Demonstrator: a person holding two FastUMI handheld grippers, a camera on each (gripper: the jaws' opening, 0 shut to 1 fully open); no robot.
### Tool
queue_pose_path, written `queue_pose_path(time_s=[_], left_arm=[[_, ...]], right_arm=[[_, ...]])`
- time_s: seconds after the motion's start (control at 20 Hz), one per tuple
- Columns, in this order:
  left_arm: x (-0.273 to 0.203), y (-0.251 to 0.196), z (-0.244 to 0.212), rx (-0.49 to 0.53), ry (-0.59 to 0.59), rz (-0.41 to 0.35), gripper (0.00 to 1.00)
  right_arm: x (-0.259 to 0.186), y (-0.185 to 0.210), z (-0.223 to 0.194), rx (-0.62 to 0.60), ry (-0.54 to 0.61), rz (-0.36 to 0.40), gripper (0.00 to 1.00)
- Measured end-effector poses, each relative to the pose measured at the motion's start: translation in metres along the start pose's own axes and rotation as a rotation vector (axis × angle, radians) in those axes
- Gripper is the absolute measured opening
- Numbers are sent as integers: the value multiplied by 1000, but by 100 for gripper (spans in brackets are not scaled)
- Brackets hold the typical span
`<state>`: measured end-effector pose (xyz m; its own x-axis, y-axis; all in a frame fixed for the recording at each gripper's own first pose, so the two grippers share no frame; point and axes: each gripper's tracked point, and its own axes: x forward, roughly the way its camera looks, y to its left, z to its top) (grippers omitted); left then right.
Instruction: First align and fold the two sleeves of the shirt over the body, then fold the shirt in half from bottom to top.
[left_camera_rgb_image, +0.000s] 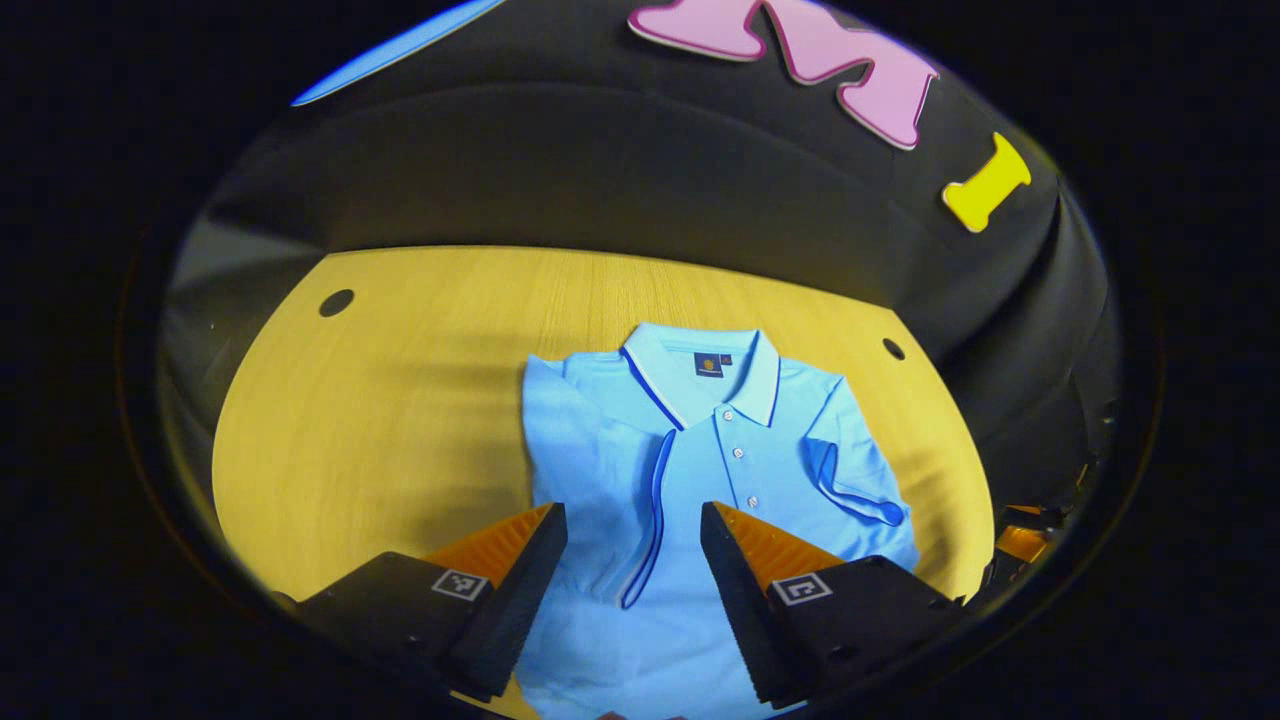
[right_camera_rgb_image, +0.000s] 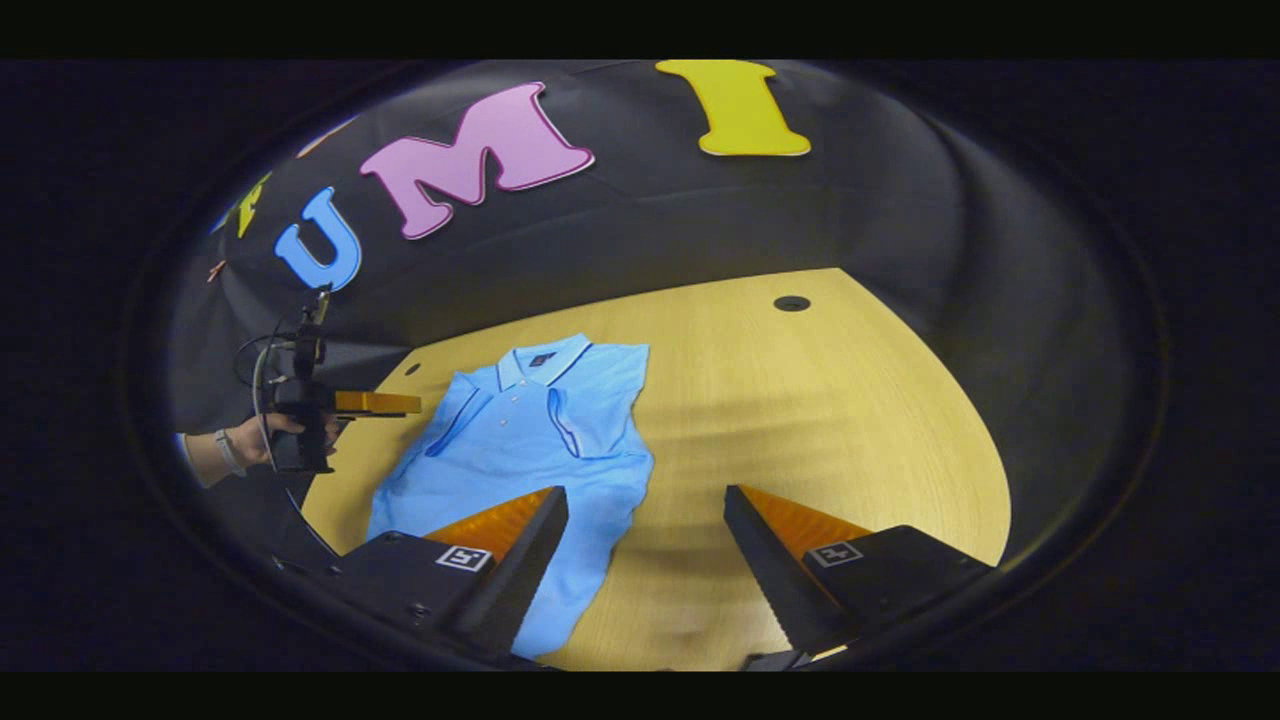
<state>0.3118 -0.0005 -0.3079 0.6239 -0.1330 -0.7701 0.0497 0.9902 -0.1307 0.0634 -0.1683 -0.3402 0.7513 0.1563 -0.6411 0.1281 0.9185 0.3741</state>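
A light blue polo shirt (right_camera_rgb_image: 520, 430) lies flat on the pale wooden table (right_camera_rgb_image: 800, 430), both sleeves folded inward. The right gripper (right_camera_rgb_image: 645, 545) hangs above its edge, fingers spread. A hand (right_camera_rgb_image: 250, 440) holds the left gripper (right_camera_rgb_image: 375, 402) beyond the table's far-left edge.

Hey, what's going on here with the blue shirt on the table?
A person is folding a light blue polo shirt on a wooden table, with a handheld gripper in each hand. Both sleeves already lie folded over the body. The left gripper hangs open above the shirt's lower half, gripping nothing. The right gripper is open too, off to the shirt's side. The bottom-to-top fold is not yet done.
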Motion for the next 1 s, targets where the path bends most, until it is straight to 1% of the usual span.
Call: queue_pose_path(time_s=[0.2, 0.25, 0.35, 0.5, 0.6, 0.7, 0.8, 0.9, 1.0], left_arm=[[-73, 8, -54, -43, 17, -14, 88], [-86, 12, -72, -54, 26, -12, 88], [-104, 24, -111, -63, 55, 13, 88], [-118, 27, -167, -117, 120, 1, 87], [-124, 33, -199, -152, 154, -4, 88], [-134, 34, -219, -176, 170, -30, 88], [-142, 35, -241, -180, 195, -57, 88], [-143, 39, -260, -177, 221, -67, 88], [-142, 31, -273, -202, 250, -95, 88]], right_arm=[[-6, 25, -15, -16, 39, 95, 98], [-6, 30, -20, -20, 47, 108, 98], [-13, 33, -28, -32, 57, 109, 98], [-26, 49, -47, 6, 64, 124, 98], [-35, 51, -70, 46, 92, 111, 98], [-47, 61, -97, 94, 125, 114, 98], [-54, 64, -128, 132, 168, 99, 98], [-61, 73, -159, 178, 215, 102, 98], [-65, 81, -184, 250, 264, 115, 98]])
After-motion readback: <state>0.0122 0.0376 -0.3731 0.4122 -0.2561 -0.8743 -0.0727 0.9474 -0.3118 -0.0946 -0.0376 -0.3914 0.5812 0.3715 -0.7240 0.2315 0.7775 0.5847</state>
